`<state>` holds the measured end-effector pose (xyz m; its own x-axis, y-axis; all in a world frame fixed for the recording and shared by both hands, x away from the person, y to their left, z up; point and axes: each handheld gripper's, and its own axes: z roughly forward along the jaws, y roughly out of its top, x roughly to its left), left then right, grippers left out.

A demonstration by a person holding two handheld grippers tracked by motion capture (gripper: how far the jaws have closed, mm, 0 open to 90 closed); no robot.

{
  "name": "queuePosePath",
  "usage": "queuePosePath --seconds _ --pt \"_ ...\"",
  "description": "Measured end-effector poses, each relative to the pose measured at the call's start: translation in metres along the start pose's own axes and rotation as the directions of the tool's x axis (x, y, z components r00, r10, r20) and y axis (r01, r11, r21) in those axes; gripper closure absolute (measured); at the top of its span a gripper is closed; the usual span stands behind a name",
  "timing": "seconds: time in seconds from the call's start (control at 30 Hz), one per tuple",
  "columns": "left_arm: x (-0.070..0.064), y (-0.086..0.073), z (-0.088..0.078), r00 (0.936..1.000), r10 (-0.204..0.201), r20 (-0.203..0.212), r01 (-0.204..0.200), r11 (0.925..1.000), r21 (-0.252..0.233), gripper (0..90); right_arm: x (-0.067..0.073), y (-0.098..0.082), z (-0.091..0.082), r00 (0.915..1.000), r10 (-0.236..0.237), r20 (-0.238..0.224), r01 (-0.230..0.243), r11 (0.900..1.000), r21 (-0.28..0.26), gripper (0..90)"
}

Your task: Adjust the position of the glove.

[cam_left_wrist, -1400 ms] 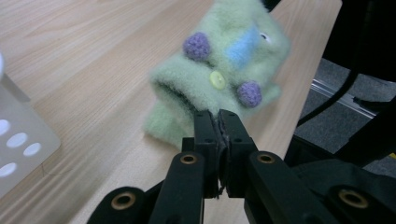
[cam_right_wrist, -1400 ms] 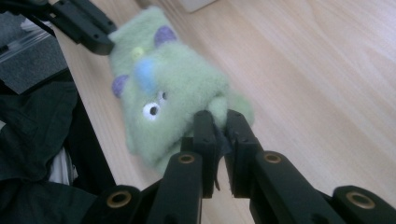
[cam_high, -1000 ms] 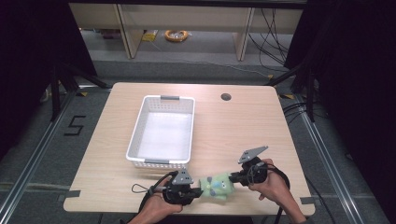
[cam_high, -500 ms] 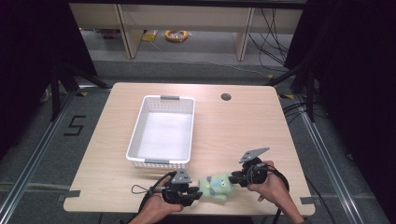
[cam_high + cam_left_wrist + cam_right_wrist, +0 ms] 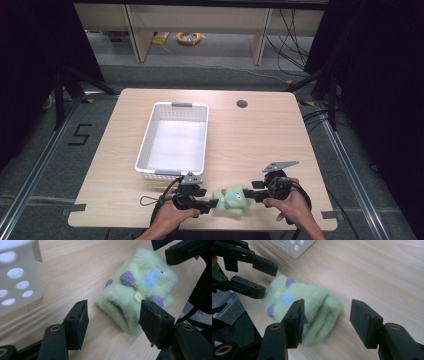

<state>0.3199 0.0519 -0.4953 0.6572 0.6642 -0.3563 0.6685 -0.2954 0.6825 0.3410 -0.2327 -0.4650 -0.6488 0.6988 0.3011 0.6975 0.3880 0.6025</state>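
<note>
On the tabletop [image 5: 260, 130], near the front edge, lies 1 green plush toy [image 5: 231, 198], flat on the wood btwn the 2 tools. It's pale green fleece w/ purple knobs, 1 blue patch and 1 small yellow button, as seen in the left gripper view.

Left tool [image 5: 212, 203]: jaws have just been opening and now stand apart; one end of the toy sits btwn them, pads not pressing on it. In the left gripper view [image 5: 112, 320] a gap shows on the left-hand pad's side, while the other pad is just beside the fleece.

Right tool [image 5: 253, 191]: jaws likewise just been opening, now apart w/ no grip. In the right gripper view [image 5: 327, 320] the toy's other end lies btwn the pads, close to the left-hand one, well clear of the other.

1 white perforated basket [image 5: 145, 150] stands just behind the left tool, apart from the toy. 1 round hole [image 5: 242, 104] sits near the tabletop's far edge. 2 hands, 1 per tool.
</note>
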Motion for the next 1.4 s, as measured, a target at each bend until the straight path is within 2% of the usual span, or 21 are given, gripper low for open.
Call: queuePosePath --seconds 0.03,0.1,0.23,0.27,0.37,0.43,0.47,0.53,0.6,0.67,0.7,0.77,0.9,0.93,1.07,1.1,1.17,1.23,1.3,1.33,1.4 --pt "0.0 0.0 0.002 1.0 -0.005 -0.007 0.005 1.0 0.002 39.0 0.002 -0.001 0.002 0.999 0.041 -0.018 -0.041 0.999 0.006 45.3" --pt "0.001 0.001 0.006 0.9998 -0.021 -0.007 0.021 0.9998 0.005 39.0 -0.002 -0.002 0.006 0.9998 0.02 -0.01 -0.02 1.0 0.011 45.3" --pt "0.003 0.001 0.011 0.9994 -0.035 0.001 0.035 0.9991 0.025 39.7 -0.002 -0.004 0.014 0.9991 0.042 0.006 -0.042 0.999 0.021 46.2" --pt "0.003 0.001 0.012 0.9994 -0.034 -0.006 0.034 0.9993 0.018 40.5 -0.004 -0.006 0.016 0.999 0.035 0.029 -0.037 0.998 0.048 46.5" --pt "0.004 0.001 0.012 1.0 -0.008 -0.004 0.008 0.9993 0.036 41.6 -0.006 -0.008 0.019 0.9987 0.045 0.022 -0.047 0.996 0.07 46.7" --pt "0.003 0.0 0.014 0.9999 -0.017 0.002 0.017 0.9991 0.038 42.1 -0.007 -0.011 0.023 0.9977 0.064 0.023 -0.065 0.997 0.045 46.9" --pt "0.003 -0.001 0.015 0.9996 -0.027 0.006 0.027 0.9991 0.032 42.6 -0.007 -0.011 0.022 0.9979 0.062 0.019 -0.063 0.995 0.073 47.4" --pt "0.002 -0.001 0.015 0.9996 -0.028 0.006 0.028 0.999 0.034 42.7 -0.008 -0.012 0.023 0.9979 0.062 0.021 -0.063 0.996 0.069 48.3" --pt "0.003 0.0 0.015 0.9999 -0.009 0.004 0.009 0.9989 0.045 43.6 -0.008 -0.012 0.024 0.9977 0.066 0.013 -0.067 0.995 0.071 48.9" --pt "0.003 0.0 0.017 0.9992 -0.032 0.022 0.031 0.9985 0.046 44.1 -0.008 -0.013 0.025 0.9978 0.065 0.012 -0.066 0.995 0.071 50.0" --pt "0.003 -0.001 0.018 0.999 -0.043 0.01 0.042 0.9981 0.045 44.1 -0.008 -0.014 0.026 0.9976 0.068 -0.006 -0.068 0.995 0.076 50.4" --pt "0.004 -0.001 0.019 0.998 -0.05 0.038 0.048 0.9975 0.052 44.2 -0.009 -0.015 0.027 0.9978 0.065 -0.01 -0.065 0.995 0.07 51.7" --pt "0.004 -0.001 0.022 0.9973 -0.051 0.054 0.048 0.9975 0.051 47.4 -0.009 -0.016 0.027 0.9973 0.07 -0.023 -0.068 0.996 0.066 54.3" --pt "0.003 -0.001 0.022 0.9976 -0.045 0.052 0.043 0.9978 0.05 48.0 -0.009 -0.017 0.03 0.9967 0.076 -0.027 -0.075 0.997 0.035 55.1" --pt "0.005 0.0 0.023 0.9965 -0.048 0.068 0.044 0.9975 0.056 50.3 -0.009 -0.017 0.029 0.9961 0.074 -0.048 -0.071 0.996 0.057 57.6" --pt "0.004 0.0 0.023 0.9965 -0.046 0.069 0.042 0.9975 0.056 51.1 -0.007 -0.018 0.029 0.9933 0.097 -0.062 -0.093 0.994 0.064 58.3" --pt "0.004 0.001 0.023 0.9976 -0.036 0.06 0.032 0.9973 0.066 52.2 -0.008 -0.018 0.03 0.9941 0.088 -0.063 -0.085 0.995 0.05 60.0" --pt "0.004 -0.001 0.024 0.9944 -0.061 0.086 0.057 0.9967 0.058 54.5 -0.008 -0.019 0.032 0.991 0.095 -0.094 -0.091 0.995 0.051 61.5" --pt "0.002 -0.001 0.025 0.9942 -0.067 0.084 0.063 0.9969 0.048 60.0 -0.009 -0.019 0.032 0.9911 0.095 -0.093 -0.091 0.995 0.051 62.4" --pt "0.001 -0.001 0.024 0.993 -0.059 0.103 0.054 0.9973 0.049 63.5 -0.009 -0.019 0.032 0.9908 0.096 -0.095 -0.092 0.994 0.051 62.7" --pt "-0.001 -0.001 0.024 0.9947 -0.032 0.098 0.028 0.9986 0.044 69.5 -0.009 -0.019 0.032 0.9903 0.095 -0.102 -0.09 0.995 0.049 64.5"
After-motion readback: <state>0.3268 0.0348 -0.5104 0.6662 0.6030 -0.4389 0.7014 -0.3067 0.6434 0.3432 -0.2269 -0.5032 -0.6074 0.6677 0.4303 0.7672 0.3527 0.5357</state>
